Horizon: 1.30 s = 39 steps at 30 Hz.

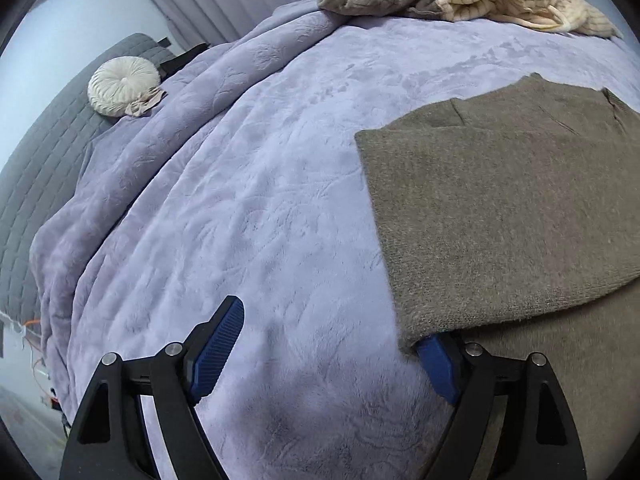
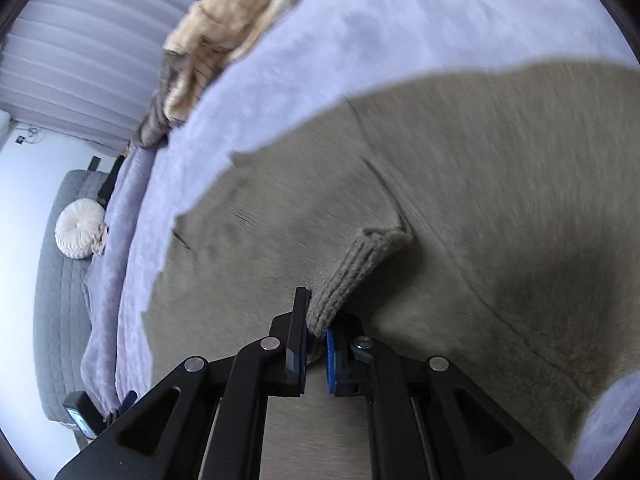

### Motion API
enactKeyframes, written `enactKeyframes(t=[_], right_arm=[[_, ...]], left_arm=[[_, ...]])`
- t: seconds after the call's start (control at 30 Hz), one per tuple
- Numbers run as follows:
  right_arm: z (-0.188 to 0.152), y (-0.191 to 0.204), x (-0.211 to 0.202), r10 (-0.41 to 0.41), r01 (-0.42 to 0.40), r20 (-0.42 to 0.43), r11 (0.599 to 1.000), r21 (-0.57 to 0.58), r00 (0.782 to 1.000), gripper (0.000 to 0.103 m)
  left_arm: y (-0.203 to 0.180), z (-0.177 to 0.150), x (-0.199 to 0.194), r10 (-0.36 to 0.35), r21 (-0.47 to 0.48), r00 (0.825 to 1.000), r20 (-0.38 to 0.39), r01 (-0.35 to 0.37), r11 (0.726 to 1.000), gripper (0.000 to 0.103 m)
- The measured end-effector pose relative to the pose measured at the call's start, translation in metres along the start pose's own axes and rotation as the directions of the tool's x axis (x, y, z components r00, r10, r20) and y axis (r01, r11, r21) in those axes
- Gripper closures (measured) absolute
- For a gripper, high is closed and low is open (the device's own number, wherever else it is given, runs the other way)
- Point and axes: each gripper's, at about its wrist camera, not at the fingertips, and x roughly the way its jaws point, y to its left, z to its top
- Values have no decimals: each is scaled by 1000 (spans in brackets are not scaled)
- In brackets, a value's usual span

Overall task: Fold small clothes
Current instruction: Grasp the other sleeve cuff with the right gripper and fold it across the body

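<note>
two grippers: right gripper [image 2: 316, 344] pinching sweater cuff [image 2: 352, 272]; left gripper [image 1: 328, 344] spread wide.

No text, label, brand, number or sign can be read in either wrist view. The knitted clothes, the bed cover and the cushion carry no legible print, and the small lit device at the lower left edge of the right wrist view is too blurred to read

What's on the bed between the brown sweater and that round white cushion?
Only bare lilac blanket between the sweater and cushion, in the left wrist view.
</note>
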Motion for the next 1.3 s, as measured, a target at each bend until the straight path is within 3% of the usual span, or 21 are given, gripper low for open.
enactKeyframes(t=[0.07,0.23,0.33,0.4,0.43,0.5,0.6,0.7,0.77,0.83,0.87,0.9,0.97,1.0,1.1,1.2,1.3], right_arm=[[-3,-11,-2,29,-30,12,999,37,999,97],[-4,-8,-7,22,-22,9,1000,19,1000,90],[0,-7,-6,32,-31,-10,999,24,999,89],[1,-9,-6,41,-41,-17,999,27,999,89],[1,-10,-6,44,-43,-17,999,26,999,89],[-2,-11,-7,40,-40,-11,999,16,999,89],[-4,-8,-6,19,-19,0,1000,-1,1000,89],[-4,-4,-6,4,-4,-4,1000,-21,1000,89],[-4,-4,-6,7,-7,-14,1000,-26,1000,89],[-3,-5,-7,14,-15,-23,1000,-17,1000,89],[-2,-5,-7,14,-14,-27,1000,-8,1000,89],[-2,-4,-8,10,-10,-30,1000,-4,1000,89],[-1,4,-13,11,-12,-17,1000,-25,1000,94],[0,9,-16,22,-23,-5,999,-41,1000,95],[5,22,-18,24,-22,28,997,-73,999,95],[3,10,-6,-23,23,19,999,-28,1000,95],[0,-9,-5,28,-29,13,998,49,1000,97]], left_arm=[[5,-5,-11,-46,52,999,-4,46,998,19],[14,-2,-26,-150,60,987,-49,153,986,19],[29,1,-23,-214,16,973,-88,216,976,19],[49,6,-18,-269,-66,957,-113,263,963,19],[56,9,-14,-300,-112,947,-119,287,951,19],[66,28,2,-411,-218,905,-112,382,898,19],[53,59,37,-530,-289,842,-103,484,826,19],[30,80,75,-590,-328,794,-149,523,787,21],[21,87,92,-589,-362,789,-173,505,783,43],[21,91,93,-593,-394,792,-143,504,768,92],[24,94,88,-605,-407,788,-113,518,752,92],[27,99,81,-598,-395,797,-81,525,754,92],[30,114,61,-560,-310,828,-11,530,789,94],[30,121,56,-554,-270,833,5,534,801,94],[27,132,65,-547,-226,837,-22,529,818,94],[17,118,88,-481,-200,872,-86,458,866,93],[26,103,93,-495,-251,867,-60,467,848,89]])
